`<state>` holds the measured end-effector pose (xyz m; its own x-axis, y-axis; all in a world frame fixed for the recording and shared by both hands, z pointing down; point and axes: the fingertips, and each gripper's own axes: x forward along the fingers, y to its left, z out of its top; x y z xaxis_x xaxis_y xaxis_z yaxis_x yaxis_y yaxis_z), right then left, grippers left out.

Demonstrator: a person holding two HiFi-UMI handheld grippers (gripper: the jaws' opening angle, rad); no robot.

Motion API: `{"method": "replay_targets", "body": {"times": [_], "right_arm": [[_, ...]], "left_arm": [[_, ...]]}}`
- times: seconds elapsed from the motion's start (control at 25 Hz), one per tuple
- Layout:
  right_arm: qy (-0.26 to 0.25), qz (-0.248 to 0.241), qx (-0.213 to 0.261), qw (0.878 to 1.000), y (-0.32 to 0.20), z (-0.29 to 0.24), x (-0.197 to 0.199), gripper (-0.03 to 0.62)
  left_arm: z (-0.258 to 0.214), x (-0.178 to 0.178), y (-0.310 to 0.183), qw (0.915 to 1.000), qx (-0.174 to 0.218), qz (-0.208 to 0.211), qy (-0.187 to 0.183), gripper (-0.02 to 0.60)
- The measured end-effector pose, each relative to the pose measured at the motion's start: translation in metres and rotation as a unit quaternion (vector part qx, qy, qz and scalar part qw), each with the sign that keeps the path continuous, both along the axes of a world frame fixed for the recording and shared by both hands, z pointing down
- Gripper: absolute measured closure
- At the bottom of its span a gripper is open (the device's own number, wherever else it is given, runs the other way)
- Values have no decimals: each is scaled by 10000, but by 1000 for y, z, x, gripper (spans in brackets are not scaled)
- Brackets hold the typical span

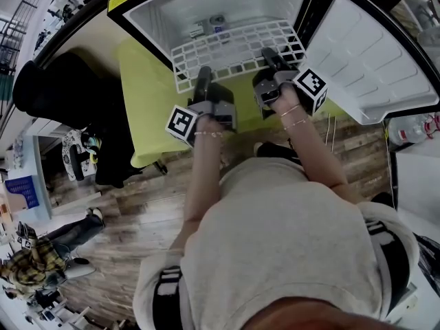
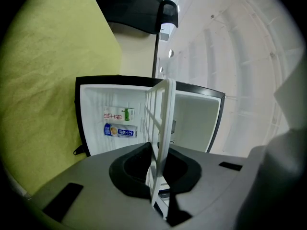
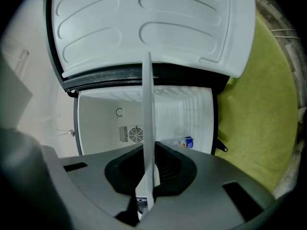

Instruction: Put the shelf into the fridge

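Your shelf [image 1: 234,47] looks like white coated wire; the fridge [image 1: 172,9] smooth glossy plastic, the mat [image 1: 148,102] matt fuzzy cloth, the floor [image 1: 130,232] wood

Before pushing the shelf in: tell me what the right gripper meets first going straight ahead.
Shut on the shelf, the right gripper points into the open fridge. The way looks free up to the back wall near the fan vent, though depth is unclear.

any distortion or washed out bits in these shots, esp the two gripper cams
Head view: strong fisheye, the fridge and floor planks bow, centre sharp. Left gripper view: dark rounded corners, right side washed out pale. Right gripper view: same dark corners, the fridge door curves, the shelf shows edge-on as a thin white strip.
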<state>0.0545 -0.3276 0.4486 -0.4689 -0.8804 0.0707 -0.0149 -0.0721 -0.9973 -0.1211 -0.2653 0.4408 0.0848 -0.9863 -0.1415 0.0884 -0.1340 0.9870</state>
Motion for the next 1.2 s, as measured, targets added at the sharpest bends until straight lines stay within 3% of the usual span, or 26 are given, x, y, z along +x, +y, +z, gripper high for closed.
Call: {"method": "replay_targets", "body": {"times": [1.2], "right_arm": [[123,27,59,9999,-43,5,-13,568]], "left_arm": [[12,-15,-39,9997,-124,-57,-182,551]]}}
